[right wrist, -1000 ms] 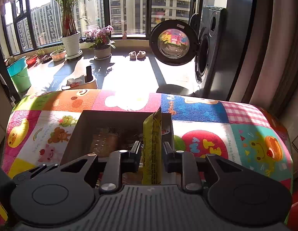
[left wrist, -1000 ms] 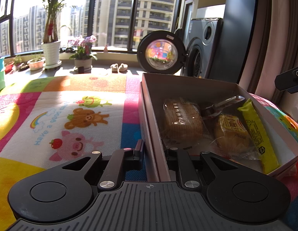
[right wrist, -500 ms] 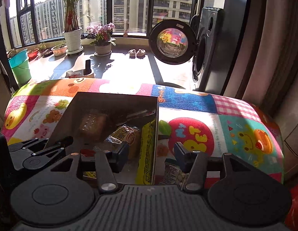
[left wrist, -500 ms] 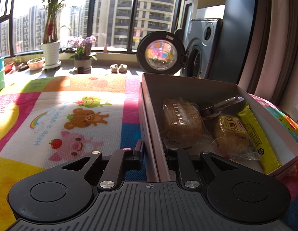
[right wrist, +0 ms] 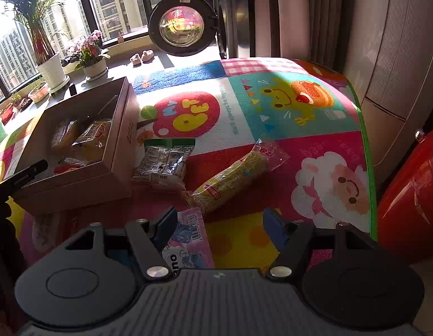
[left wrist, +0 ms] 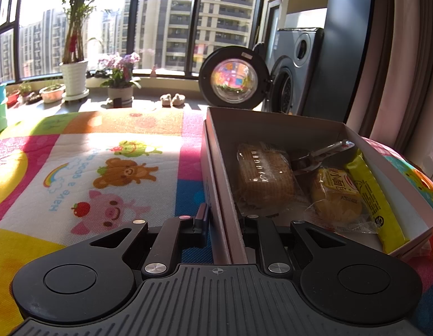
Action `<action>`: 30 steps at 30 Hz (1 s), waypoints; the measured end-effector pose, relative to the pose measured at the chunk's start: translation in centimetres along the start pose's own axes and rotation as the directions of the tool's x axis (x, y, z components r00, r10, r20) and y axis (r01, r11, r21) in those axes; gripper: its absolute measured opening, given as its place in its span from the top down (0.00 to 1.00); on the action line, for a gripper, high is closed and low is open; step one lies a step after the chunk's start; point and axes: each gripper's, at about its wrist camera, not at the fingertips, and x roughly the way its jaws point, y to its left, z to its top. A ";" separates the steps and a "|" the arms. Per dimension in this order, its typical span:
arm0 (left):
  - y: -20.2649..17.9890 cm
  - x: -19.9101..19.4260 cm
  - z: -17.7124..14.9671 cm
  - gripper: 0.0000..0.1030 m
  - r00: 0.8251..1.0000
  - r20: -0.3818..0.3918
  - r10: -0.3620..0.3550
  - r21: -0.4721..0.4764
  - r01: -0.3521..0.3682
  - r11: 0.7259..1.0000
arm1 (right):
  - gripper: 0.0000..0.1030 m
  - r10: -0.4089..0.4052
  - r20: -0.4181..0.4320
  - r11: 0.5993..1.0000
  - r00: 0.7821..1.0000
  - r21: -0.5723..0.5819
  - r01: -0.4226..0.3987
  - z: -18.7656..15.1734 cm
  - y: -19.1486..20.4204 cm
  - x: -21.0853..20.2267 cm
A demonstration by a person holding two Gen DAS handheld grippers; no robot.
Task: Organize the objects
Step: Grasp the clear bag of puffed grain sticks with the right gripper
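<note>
A brown cardboard box (left wrist: 286,128) stands on the colourful mat. My left gripper (left wrist: 223,221) is shut on its near wall. Inside lie a wrapped brown cake (left wrist: 264,176), a wrapped yellow bun (left wrist: 337,196), a long yellow packet (left wrist: 373,196) and a metal tool (left wrist: 320,154). My right gripper (right wrist: 220,224) is open and empty, right of the box (right wrist: 76,179). In front of it on the mat lie a pink packet (right wrist: 188,238), a yellow corn-like snack bag (right wrist: 230,182) and a clear grey packet (right wrist: 163,165).
The play mat (right wrist: 272,112) ends at a green edge on the right, next to a red object (right wrist: 407,201). Beyond the mat stand a washing machine with an open door (left wrist: 233,78), flower pots (left wrist: 120,95) and windows.
My right gripper let go of the long yellow packet, which now lies in the box, opened, and swung right and down over the loose packets. My left gripper has kept its hold.
</note>
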 end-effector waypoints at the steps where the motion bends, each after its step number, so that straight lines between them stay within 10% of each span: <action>1: 0.0 0.0 0.0 0.84 1.000 0.000 0.000 0.000 0.000 1.000 | 0.34 0.006 -0.007 0.999 1.000 0.034 -0.005 0.5 -0.2 0.8; 8: 0.0 0.0 0.0 0.84 1.000 0.000 0.000 0.000 0.000 1.000 | 0.34 0.005 -0.076 0.989 0.997 0.145 0.006 3.7 -0.2 6.9; 21: 0.0 0.0 0.0 0.84 1.000 0.000 0.000 0.000 0.000 1.000 | 0.41 0.000 -0.043 1.000 0.999 -0.007 0.000 4.4 1.4 8.2; 25: 0.0 0.0 0.0 0.84 1.000 0.000 0.000 0.000 0.000 1.000 | 0.69 -0.080 -0.026 0.980 0.996 -0.187 0.073 2.9 2.5 7.6; 30: 0.0 0.0 0.0 0.84 1.000 0.000 0.000 0.001 0.000 1.000 | 0.73 -0.087 -0.014 0.975 0.996 -0.208 0.082 1.9 2.4 5.1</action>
